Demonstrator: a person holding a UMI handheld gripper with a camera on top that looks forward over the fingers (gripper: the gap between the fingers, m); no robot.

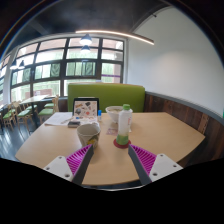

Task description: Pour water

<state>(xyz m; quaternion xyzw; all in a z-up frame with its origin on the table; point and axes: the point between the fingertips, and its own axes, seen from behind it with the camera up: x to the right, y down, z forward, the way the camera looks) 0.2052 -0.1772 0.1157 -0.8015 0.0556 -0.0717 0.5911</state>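
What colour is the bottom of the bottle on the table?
Green. The bottle has a green base and a pale body, seen in the gripper view, just beyond the open gripper.

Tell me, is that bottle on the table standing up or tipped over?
Upright. The bottle stands on its base on the table, beyond the open gripper, beside a cup.

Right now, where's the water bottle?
In the gripper view, the bottle stands on the table just ahead of the open gripper, right of the cup.
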